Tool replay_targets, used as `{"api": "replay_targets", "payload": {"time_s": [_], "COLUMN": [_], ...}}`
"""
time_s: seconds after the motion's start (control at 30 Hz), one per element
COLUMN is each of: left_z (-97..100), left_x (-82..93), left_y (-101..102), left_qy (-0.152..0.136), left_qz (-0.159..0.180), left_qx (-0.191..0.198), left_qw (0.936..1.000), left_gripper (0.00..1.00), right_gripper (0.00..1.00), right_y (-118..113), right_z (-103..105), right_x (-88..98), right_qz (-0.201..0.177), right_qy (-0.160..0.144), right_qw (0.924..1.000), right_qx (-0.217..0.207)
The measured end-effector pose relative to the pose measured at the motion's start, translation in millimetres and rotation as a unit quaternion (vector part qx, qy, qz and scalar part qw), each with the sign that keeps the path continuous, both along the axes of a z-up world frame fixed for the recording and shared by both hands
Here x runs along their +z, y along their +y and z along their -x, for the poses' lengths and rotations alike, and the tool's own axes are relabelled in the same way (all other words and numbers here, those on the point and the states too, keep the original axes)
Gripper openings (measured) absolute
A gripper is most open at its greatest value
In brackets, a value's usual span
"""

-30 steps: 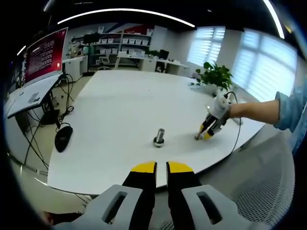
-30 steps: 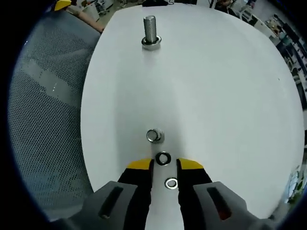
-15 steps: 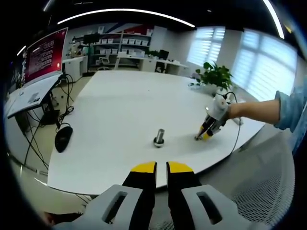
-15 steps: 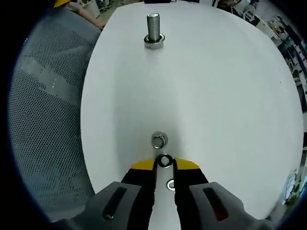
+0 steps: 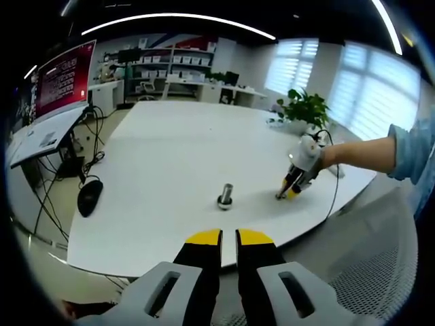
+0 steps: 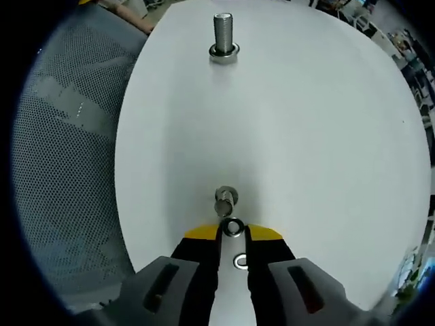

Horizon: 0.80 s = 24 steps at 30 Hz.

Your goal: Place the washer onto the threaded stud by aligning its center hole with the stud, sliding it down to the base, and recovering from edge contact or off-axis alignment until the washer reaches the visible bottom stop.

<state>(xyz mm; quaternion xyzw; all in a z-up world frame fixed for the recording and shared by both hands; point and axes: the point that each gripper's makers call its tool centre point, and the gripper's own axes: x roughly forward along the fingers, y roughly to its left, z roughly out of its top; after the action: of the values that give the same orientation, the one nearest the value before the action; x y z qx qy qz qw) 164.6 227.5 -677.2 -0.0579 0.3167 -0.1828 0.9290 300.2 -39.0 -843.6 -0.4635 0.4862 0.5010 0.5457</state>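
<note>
The threaded stud (image 6: 223, 32) stands upright on its wide base at the far side of the white table (image 6: 319, 136). My right gripper (image 6: 234, 233) is shut on a small steel washer (image 6: 234, 223), held at the fingertips just above the table. A second washer (image 6: 240, 261) lies flat between the fingers, and a hex nut (image 6: 225, 201) sits just ahead of the tips. In the left gripper view the stud (image 5: 225, 193) is mid-table, with the right gripper (image 5: 288, 192) to its right in a person's hand. My left gripper (image 5: 228, 237) hangs shut and empty off the table's near edge.
A grey mesh chair (image 6: 68, 170) stands beside the table edge; its seat (image 5: 380, 272) is also below the right arm. A potted plant (image 5: 306, 107) stands at the table's far corner. A red screen (image 5: 64, 76), cables and a black mouse (image 5: 90, 194) are at left.
My right gripper shut on the washer that lay between its tips a second ago, and has since shifted slightly with it. The left gripper has stayed still.
</note>
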Motion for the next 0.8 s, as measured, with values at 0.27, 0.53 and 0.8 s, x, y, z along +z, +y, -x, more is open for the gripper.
{"api": "replay_targets", "payload": {"time_s": [0.27,0.53,0.8], "left_z": [0.1,-0.4,-0.5], "left_x": [0.5,1.8,1.6], "left_y": [-0.3,-0.6,-0.9], "left_qy": [-0.001,-0.005,-0.005], "left_qz": [0.000,0.002,0.002], "left_qx": [0.001,0.000,-0.001], "left_qw": [1.0000,1.0000,1.0000], "left_gripper": [0.05,0.05,0.05], "right_gripper": [0.16,0.16,0.17], "right_y": [-1.2,-1.4,-0.2], "right_z": [0.9,1.0,2.4], "right_x": [-0.2,-0.4,-0.7], "right_qz": [0.037,0.035,0.044], "right_qy": [0.006,0.003,-0.005], "right_qw": [0.9992,0.9992,0.9989], "right_qx": [0.010,0.020,0.015]}}
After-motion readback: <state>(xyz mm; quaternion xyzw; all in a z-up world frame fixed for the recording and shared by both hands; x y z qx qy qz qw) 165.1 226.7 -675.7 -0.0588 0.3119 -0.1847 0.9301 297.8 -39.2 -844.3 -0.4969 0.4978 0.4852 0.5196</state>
